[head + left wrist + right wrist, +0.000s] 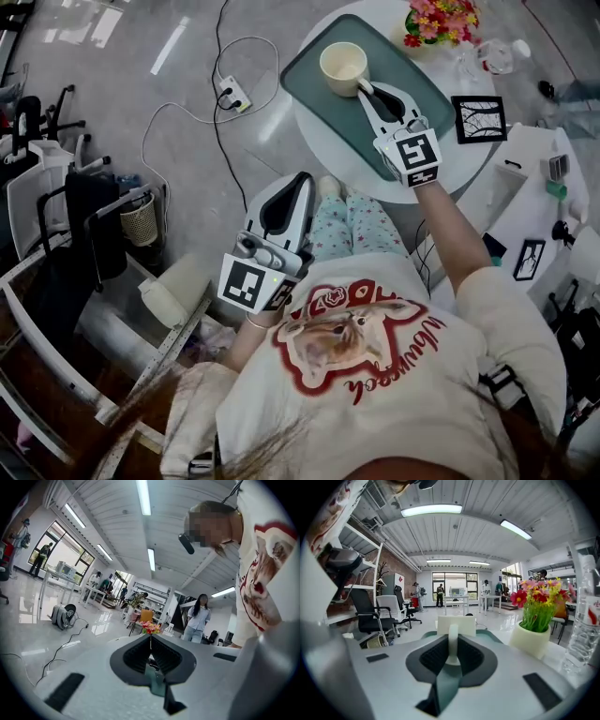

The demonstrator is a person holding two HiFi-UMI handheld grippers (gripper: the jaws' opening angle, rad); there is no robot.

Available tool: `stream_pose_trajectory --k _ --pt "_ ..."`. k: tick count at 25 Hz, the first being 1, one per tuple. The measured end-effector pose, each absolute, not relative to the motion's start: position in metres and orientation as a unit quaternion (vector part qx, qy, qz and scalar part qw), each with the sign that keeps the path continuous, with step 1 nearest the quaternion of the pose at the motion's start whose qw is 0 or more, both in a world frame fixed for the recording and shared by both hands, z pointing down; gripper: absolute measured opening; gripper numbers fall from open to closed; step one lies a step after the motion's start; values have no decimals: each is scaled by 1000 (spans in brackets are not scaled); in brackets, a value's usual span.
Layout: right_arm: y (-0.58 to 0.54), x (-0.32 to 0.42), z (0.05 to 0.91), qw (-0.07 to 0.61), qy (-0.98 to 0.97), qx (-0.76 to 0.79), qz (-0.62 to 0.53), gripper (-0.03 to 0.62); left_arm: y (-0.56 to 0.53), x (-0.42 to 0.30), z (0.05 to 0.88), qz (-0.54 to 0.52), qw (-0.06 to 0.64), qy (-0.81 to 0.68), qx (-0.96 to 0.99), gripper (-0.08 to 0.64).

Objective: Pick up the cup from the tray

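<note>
Two hand-held grippers are at work, and we take them from left to right. Our left hand-held gripper (298,186) hangs above the lap, well apart from the round white desk (323,142), its jaws closed together with nothing between them. Farther right, on the desk, lies the teal round-cornered tray (302,75), and the cream-coloured cup (343,66) stands upright in the tray's far part, empty as far as we can see. Our right hand-held gripper (365,89) reaches in from the near side and is clamped on the cup's loop handle (452,644); we cannot tell whether the base has left the tray. We judge the cup light, stiff and glazed, so slippery and breakable. The thin handle is the one narrow hold, and the cup may swing about the pads unless raised straight and level. Right of it stand a cream pot of bright flowers (532,639) and a clear water bottle (583,620), near enough to mind
</note>
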State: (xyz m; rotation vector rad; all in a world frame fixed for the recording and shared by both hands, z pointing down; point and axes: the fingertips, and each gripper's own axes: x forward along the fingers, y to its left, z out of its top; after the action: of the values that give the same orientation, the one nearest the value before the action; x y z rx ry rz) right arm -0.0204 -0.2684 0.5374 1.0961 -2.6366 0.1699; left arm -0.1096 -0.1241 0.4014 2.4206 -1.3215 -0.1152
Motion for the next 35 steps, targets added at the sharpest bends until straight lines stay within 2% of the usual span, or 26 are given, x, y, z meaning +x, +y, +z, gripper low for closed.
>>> stream_pose_trajectory --k 35 --pt "-271 12 461 43 -899 432 56 52 -139 -88 379 -45 163 -446 879 15"
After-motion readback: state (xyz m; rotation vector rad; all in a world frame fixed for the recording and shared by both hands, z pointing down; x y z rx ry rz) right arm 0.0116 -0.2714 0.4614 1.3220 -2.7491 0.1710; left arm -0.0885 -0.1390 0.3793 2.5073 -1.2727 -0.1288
